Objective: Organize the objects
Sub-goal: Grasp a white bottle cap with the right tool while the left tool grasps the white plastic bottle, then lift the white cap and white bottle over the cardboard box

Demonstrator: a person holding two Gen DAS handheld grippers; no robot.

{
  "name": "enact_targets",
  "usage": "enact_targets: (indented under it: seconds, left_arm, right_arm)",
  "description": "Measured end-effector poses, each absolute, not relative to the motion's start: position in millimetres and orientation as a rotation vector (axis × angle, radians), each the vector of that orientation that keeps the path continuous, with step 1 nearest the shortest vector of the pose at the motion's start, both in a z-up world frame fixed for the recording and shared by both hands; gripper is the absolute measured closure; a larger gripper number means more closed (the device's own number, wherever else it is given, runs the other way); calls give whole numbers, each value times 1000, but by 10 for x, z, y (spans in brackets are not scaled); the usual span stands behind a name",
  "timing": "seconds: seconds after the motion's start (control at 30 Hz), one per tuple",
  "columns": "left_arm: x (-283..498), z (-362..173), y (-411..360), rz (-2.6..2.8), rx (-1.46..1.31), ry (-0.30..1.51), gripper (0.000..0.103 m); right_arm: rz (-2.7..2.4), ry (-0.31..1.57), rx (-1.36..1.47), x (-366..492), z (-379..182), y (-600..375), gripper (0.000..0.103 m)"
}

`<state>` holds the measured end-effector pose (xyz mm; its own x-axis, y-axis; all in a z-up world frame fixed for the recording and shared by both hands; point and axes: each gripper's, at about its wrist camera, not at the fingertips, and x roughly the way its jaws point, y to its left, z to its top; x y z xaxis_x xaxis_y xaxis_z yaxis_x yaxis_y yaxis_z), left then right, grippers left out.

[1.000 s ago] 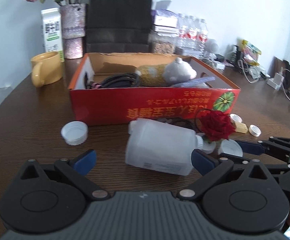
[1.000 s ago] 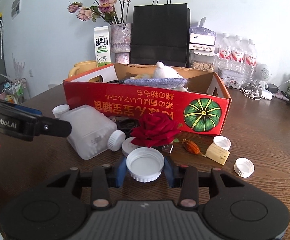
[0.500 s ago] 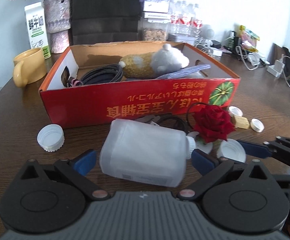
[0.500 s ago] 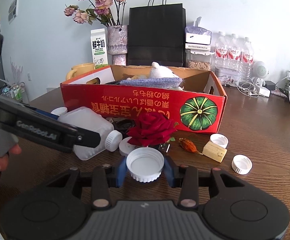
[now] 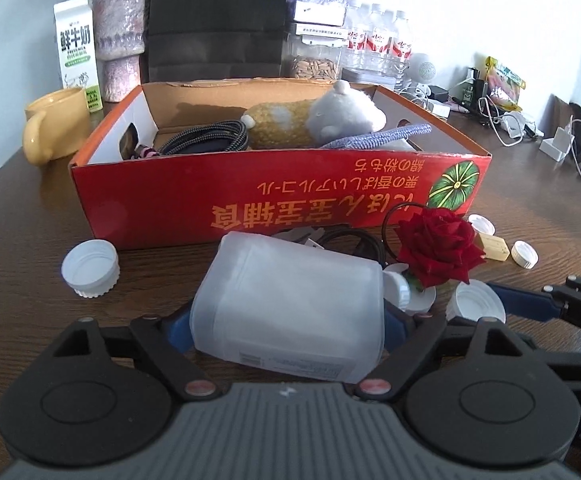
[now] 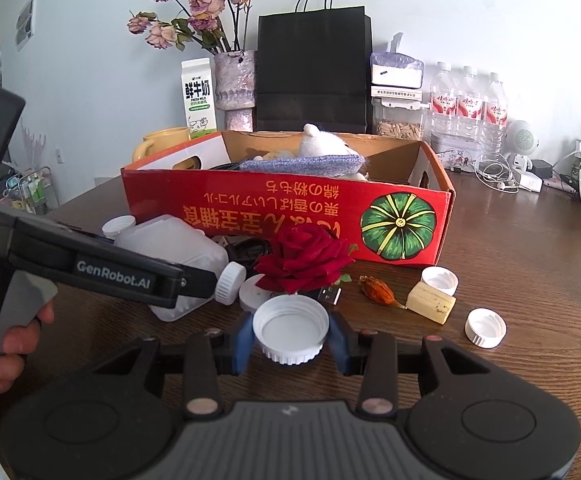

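Left claw (image 5: 286,320) closing around translucent white plastic jug (image 5: 290,304) lying on wooden counter (image 5: 22,248); right claw (image 6: 290,334) grips white cap (image 6: 290,326). Smooth jug risks slipping.

Jug (image 5: 290,308) before box (image 5: 250,196), rose (image 5: 436,252) right

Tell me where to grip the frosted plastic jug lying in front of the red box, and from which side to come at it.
Grip the frosted jug across its broad flat body, not the narrow capped neck. It lies on its side, neck toward the rose, so come from the near side, one finger at its base and one at its shoulder. The left gripper, whose jaws have just been closing, already straddles it this way.
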<state>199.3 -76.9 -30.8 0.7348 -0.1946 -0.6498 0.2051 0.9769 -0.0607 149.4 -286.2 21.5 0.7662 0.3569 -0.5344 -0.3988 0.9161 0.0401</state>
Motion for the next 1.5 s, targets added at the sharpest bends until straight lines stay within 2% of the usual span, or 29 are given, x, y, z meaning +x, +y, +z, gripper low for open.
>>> enact_targets:
  seconds: [0.5,0.93,1.5]
  left_arm:
    - [1690,-141,-575,-178,4,625,17]
    - [1618,222,-536,-161,-26,504,17]
    - [2215,584,-677,-111,-81,404,17]
  right_arm:
    - [407,533,-86,1426,244,-2864,64]
    - [406,423,-95,1333,570,-2892,64]
    - [366,297,-119,2093,1062,-2708,64]
